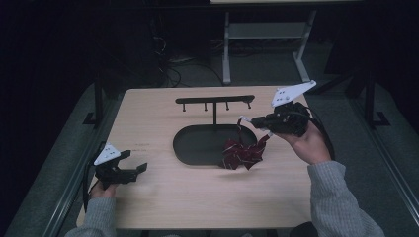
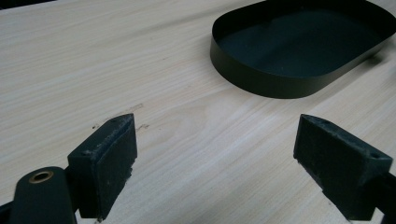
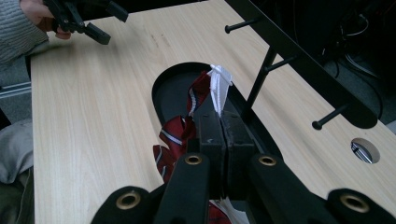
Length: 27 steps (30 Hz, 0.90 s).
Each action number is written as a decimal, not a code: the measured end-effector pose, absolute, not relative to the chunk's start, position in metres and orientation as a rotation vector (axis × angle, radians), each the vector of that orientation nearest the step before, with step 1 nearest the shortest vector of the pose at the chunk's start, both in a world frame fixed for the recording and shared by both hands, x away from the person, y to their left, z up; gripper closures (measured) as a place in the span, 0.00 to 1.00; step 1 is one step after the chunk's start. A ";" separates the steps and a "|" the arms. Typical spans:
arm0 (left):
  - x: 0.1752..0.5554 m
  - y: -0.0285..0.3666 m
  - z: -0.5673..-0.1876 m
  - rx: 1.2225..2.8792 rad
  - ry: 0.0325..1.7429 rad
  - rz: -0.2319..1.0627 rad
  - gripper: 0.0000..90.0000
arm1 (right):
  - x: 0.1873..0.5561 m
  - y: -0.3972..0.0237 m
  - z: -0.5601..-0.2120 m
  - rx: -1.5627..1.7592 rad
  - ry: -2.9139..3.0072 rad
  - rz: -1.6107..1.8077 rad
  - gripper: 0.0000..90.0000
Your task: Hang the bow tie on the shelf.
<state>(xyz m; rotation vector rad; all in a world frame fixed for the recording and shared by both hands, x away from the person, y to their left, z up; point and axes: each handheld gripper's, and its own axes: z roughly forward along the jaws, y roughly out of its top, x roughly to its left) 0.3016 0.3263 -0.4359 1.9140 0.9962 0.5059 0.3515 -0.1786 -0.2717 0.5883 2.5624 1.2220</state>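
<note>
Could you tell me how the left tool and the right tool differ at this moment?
The left tool is open with nothing between its jaws, while the right tool is shut on the red bow by its white loop. The left tool sits low by the table near its front edge, whereas the right tool is raised beside the black tray. Both are black, two-jawed and hand-held.

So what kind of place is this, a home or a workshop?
Probably a lab or test room: a bare wooden table carrying only a black rack with pegs, and cables on the floor beside a metal desk frame.
</note>
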 end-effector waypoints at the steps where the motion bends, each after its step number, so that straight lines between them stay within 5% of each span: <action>1: 0.302 0.326 -0.436 1.913 0.994 0.508 0.14 | 0.353 -0.177 -0.271 0.585 2.565 1.219 0.98; 27: 0.302 0.328 -0.434 1.872 1.002 0.509 0.14 | 0.405 -0.139 -0.253 0.565 2.608 1.192 0.98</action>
